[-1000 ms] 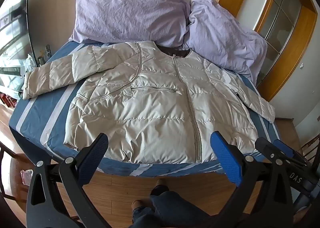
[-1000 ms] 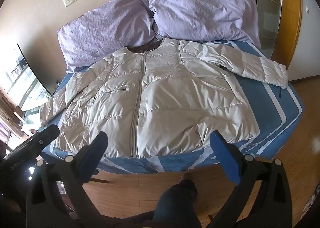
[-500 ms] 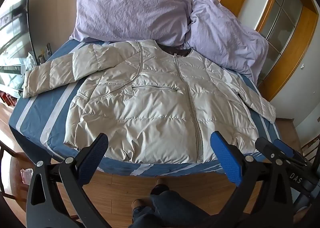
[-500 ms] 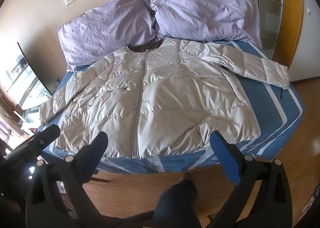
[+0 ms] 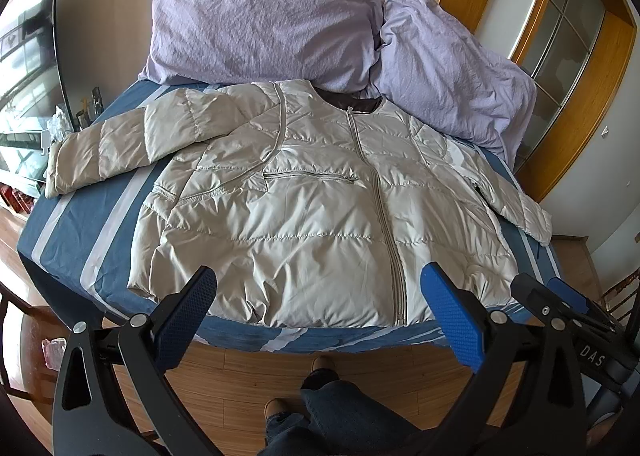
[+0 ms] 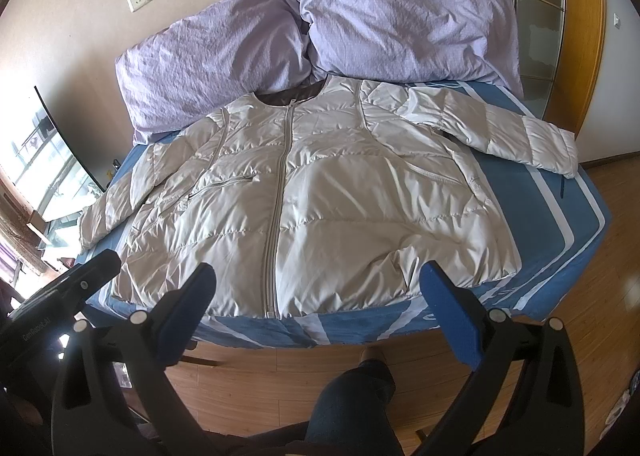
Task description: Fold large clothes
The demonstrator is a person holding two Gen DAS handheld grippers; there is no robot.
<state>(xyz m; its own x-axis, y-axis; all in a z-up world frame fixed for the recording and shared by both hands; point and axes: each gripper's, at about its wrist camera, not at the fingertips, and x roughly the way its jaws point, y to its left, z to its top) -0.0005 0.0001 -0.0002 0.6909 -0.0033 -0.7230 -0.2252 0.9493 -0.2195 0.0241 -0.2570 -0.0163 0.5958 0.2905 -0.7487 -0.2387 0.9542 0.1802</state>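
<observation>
Nearest the cameras, the left gripper (image 5: 318, 288) with its black frame and blue textured pads is hanging released, jaws spread wide and grasping nothing, above the wooden floor (image 5: 248, 372) in front of the bed; the right gripper (image 6: 318, 288) is sitting in the same spread, empty state just beside it. Both are pointing forward and slightly down toward the near hem, level with each other and clear of the fabric. Below them, the person's dark trouser leg (image 6: 352, 404) is standing close to the bed edge. Beyond, the pale beige quilted puffer jacket (image 5: 304, 207) is lying zipped, front up, spread flat on the blue striped bedsheet (image 5: 68, 223), both sleeves stretched outward, collar toward the two lilac crumpled pillows (image 6: 304, 27) leaning at the wall. Folding is seemingly not yet begun; this is looking like the approach. The next move is probably calling for each gripper reaching out to a sleeve cuff, pinching it, and carrying it across the chest
</observation>
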